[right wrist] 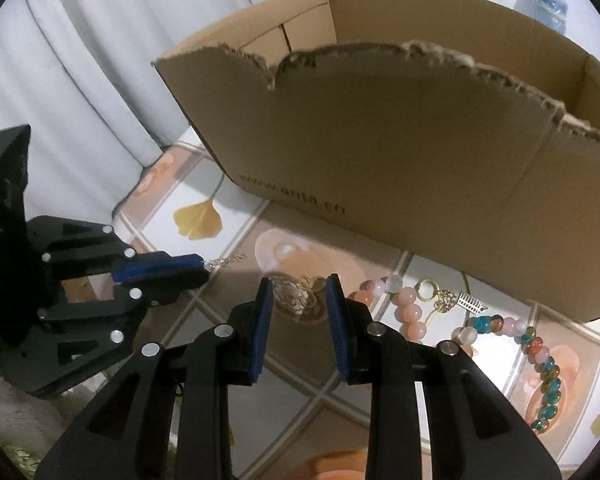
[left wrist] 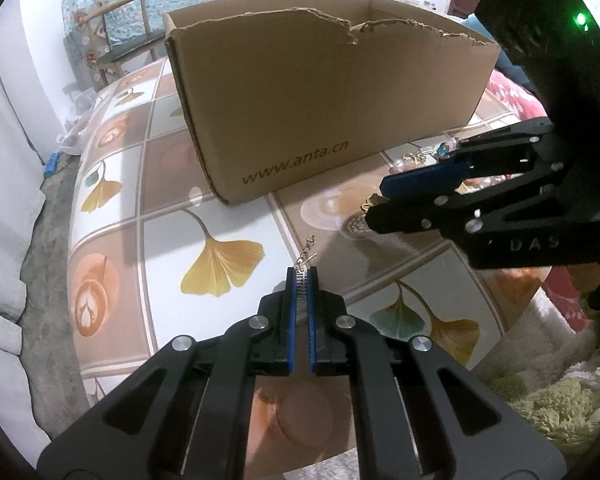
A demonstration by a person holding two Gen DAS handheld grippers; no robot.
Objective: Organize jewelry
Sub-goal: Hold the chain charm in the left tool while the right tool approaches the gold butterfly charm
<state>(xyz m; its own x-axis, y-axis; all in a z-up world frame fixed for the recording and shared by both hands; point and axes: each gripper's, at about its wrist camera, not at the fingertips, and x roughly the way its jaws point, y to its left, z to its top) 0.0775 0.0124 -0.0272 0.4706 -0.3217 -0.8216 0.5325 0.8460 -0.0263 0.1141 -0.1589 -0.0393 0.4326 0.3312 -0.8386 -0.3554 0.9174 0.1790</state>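
Slippage is the main risk — the left tongs [left wrist: 301,280], low centre of their view, are pinched closed on only the end of a thin silver chain [left wrist: 307,249], which could drop short of the cardboard box [left wrist: 300,100] above. The right tongs [right wrist: 299,292] stand partly open and empty over a gold chain heap [right wrist: 296,294] on the table [right wrist: 228,236]. Bead bracelets [right wrist: 540,360] run off lower right — the box's inside is hidden.

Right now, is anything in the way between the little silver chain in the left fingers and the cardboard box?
Nothing lies on the table between them. The left gripper pinches the chain, and bare tablecloth runs up to the box. Only the box's own front wall, with its torn top edge, must be cleared.
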